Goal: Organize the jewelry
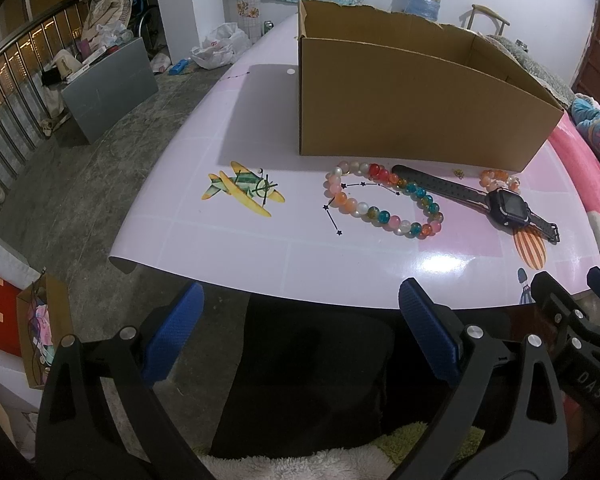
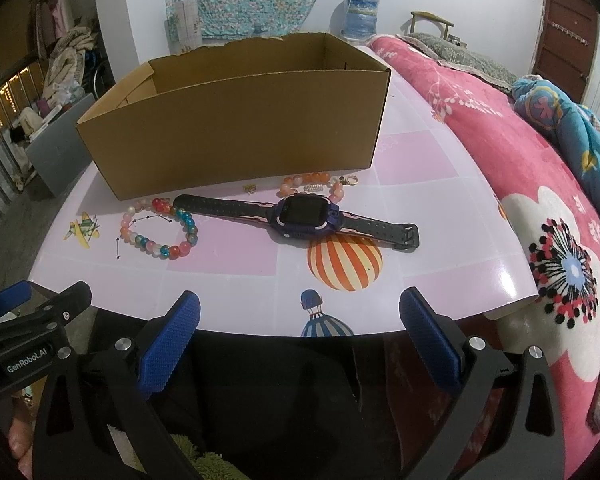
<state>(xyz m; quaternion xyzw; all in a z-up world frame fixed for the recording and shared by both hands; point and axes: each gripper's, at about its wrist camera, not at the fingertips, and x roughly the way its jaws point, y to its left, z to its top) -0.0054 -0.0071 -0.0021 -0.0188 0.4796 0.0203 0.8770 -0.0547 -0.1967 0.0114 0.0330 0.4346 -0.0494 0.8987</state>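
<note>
A multicoloured bead bracelet (image 1: pixel 384 200) lies on the pink table in front of an open cardboard box (image 1: pixel 412 100); it shows at the left in the right wrist view (image 2: pixel 160 228). A dark blue watch (image 1: pixel 508 206) with a black strap lies to its right (image 2: pixel 304 218). A smaller orange bead bracelet (image 1: pixel 500 178) lies behind the watch (image 2: pixel 316 184), with a tiny gold piece (image 2: pixel 249 188) near the box (image 2: pixel 236 128). My left gripper (image 1: pixel 300 328) and right gripper (image 2: pixel 300 332) are both open and empty, held off the table's near edge.
A bed with a pink floral blanket (image 2: pixel 540 200) borders the table on the right. The floor drops away on the left, with a grey cabinet (image 1: pixel 108 84) and paper bags (image 1: pixel 32 328). The table top (image 1: pixel 260 248) has cartoon prints.
</note>
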